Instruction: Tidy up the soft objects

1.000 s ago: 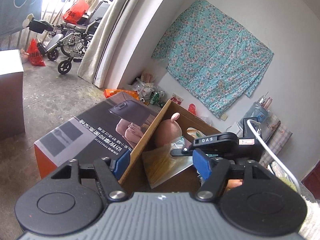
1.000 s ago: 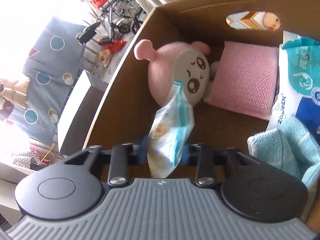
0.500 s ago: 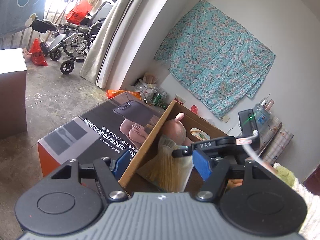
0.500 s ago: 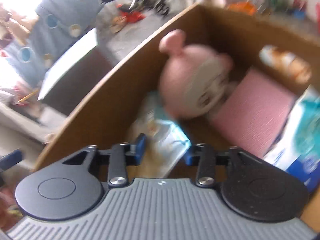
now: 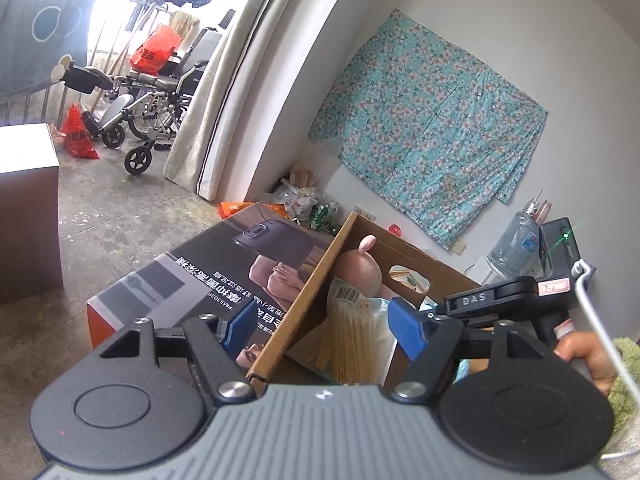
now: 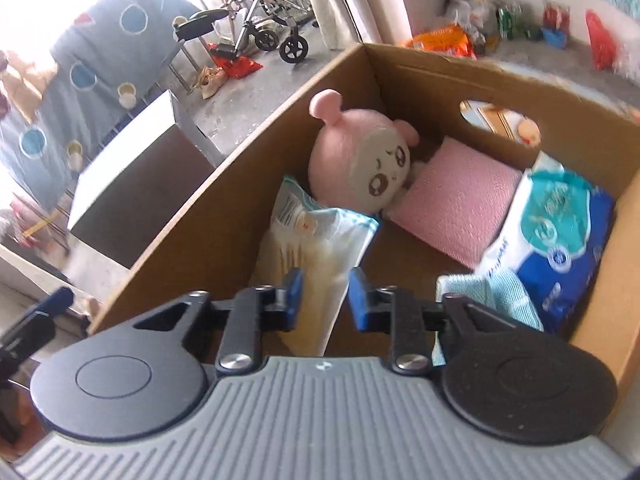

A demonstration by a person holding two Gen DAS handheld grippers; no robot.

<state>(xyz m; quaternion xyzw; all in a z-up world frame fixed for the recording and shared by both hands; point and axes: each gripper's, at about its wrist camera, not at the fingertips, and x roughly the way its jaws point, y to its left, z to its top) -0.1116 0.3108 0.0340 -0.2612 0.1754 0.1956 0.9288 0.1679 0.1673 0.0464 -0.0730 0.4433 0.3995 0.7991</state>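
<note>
Judging the swab bag light, crinkly and slippery, I would pinch its sealed edge. It leans on the cardboard box's left wall; my right gripper gapes narrowly around it, seemingly not clamping. Left gripper hangs wide, empty. Inside I count one plush, one pink pad, one tissue pack, one towel.

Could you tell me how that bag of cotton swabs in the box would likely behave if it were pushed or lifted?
The swab bag looks thin, crinkly plastic, so probably floppy and light. It leans on the box wall, so a push may well slide or topple it.
</note>
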